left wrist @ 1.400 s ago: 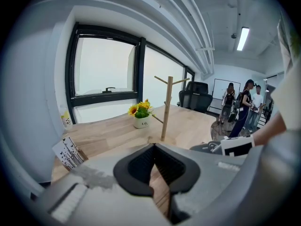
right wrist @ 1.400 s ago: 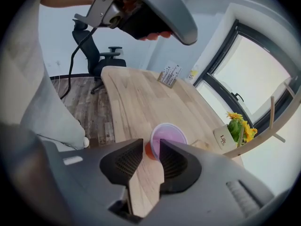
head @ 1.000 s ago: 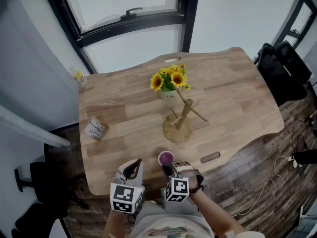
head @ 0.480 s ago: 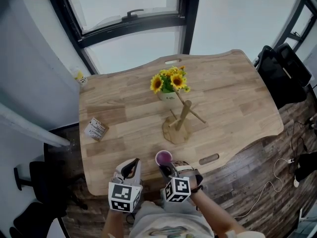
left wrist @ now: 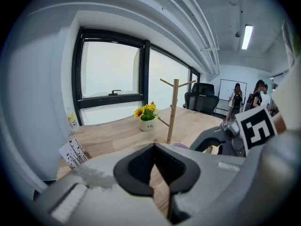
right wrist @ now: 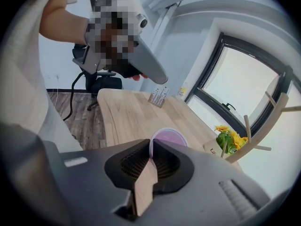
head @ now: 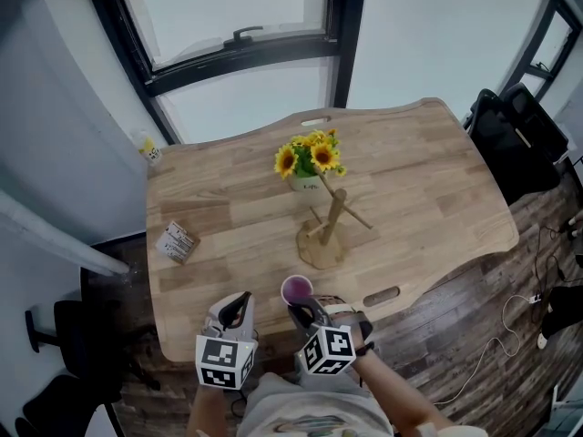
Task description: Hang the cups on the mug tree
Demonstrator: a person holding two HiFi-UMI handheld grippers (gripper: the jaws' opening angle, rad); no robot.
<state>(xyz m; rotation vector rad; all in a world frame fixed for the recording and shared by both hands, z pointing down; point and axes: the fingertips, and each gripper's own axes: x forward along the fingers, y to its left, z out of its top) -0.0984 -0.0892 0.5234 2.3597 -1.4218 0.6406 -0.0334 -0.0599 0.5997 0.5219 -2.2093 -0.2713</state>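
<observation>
Jaws, right: the right gripper point(right wrist: 151, 150) is seen clamped on the near wall of the purple cup point(right wrist: 168, 136), with one pad inside the rim and one outside.
Jaws, left: the left gripper point(left wrist: 154, 147) is seen with its pads brought together at the tips, and nothing is held between them.
Cup position: the cup is held upright, mouth up, over the near edge of the table point(head: 428, 180), just right of the left gripper. Whether its base touches the wood cannot be told.
Cup appearance: a small round cup is shown, lilac inside with a thin, paler rim. No handle is visible in any view.
Handling, judged: the cup is taken to be light, stiff, thin-walled and probably smooth. With only one wall pinched it may swing or slip, so a firm, level hold is called for.
Hold point, judged: the rim pinch leaves the rest of the cup free. If a handle is there, it must be kept clear for a peg.
Mug tree: the wooden mug tree point(head: 326, 230) stands beyond the cup, toward the middle of the table, with its pegs bare.
Farther out: a pot of sunflowers point(head: 310, 164) is set just beyond the tree, and a small printed packet point(head: 177, 241) lies well to the left.
</observation>
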